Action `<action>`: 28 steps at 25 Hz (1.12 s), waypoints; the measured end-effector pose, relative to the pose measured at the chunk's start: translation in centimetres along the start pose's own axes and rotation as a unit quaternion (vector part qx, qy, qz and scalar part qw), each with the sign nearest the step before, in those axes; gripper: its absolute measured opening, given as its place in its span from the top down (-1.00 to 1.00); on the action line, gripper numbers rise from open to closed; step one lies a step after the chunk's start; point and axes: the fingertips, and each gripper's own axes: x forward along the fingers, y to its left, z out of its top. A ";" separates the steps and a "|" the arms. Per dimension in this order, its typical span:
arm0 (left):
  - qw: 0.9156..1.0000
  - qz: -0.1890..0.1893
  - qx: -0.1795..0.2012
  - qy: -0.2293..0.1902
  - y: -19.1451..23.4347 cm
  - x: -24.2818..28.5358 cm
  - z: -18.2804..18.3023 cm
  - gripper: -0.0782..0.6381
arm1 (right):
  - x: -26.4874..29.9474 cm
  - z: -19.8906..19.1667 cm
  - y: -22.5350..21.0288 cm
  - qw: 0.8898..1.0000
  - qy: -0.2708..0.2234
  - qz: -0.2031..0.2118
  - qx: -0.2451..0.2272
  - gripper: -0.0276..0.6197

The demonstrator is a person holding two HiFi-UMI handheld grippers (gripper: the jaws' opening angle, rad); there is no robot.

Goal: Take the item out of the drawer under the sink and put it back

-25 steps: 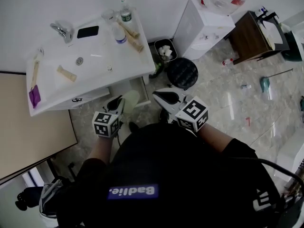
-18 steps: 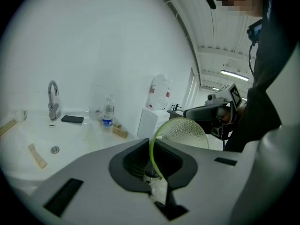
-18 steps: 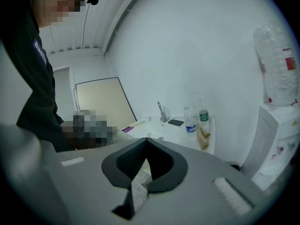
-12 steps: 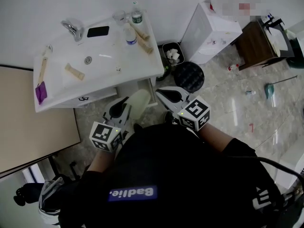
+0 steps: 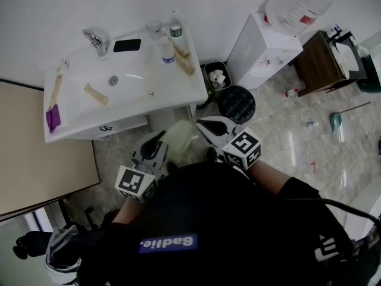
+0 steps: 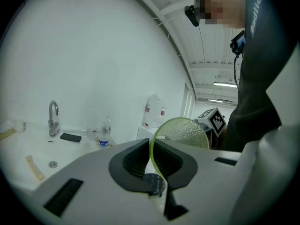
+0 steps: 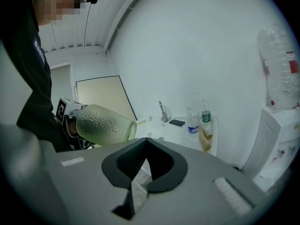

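In the left gripper (image 6: 152, 170), whose jaws are narrowed on its rim, the cup (image 6: 185, 131) juts forward, just left of the closed, empty right gripper (image 7: 140, 172); the rim pinch should be held firm and the cup lowered slowly into the drawer.

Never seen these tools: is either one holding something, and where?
The left gripper has its jaws pinched on the rim of a pale green dimpled cup; the right gripper holds nothing.

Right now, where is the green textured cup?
In the head view, the green cup is held by its rim in the left gripper, just in front of the white sink and immediately left of the right gripper.
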 end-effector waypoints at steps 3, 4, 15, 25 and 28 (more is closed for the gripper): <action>1.000 -0.001 -0.008 -0.001 -0.1 -0.1 -0.4 0.71 | -0.2 0.1 0.5 1.000 -0.002 0.001 -0.009 0.91; 1.000 -0.001 -0.011 0.000 -0.2 -0.2 -0.5 0.71 | -0.3 0.2 0.6 1.000 -0.003 0.001 -0.012 0.91; 1.000 -0.002 -0.015 -0.015 -0.4 -0.8 -1.0 0.72 | -0.6 -0.1 1.4 1.000 -0.005 0.007 -0.013 0.91; 1.000 0.005 -0.018 0.000 -0.2 -0.8 -1.2 0.72 | -0.5 -0.3 2.1 1.000 -0.003 0.019 -0.013 0.91; 1.000 0.006 -0.017 0.013 0.1 -0.3 -1.8 0.72 | -0.6 -0.2 2.1 1.000 -0.001 0.022 -0.010 0.91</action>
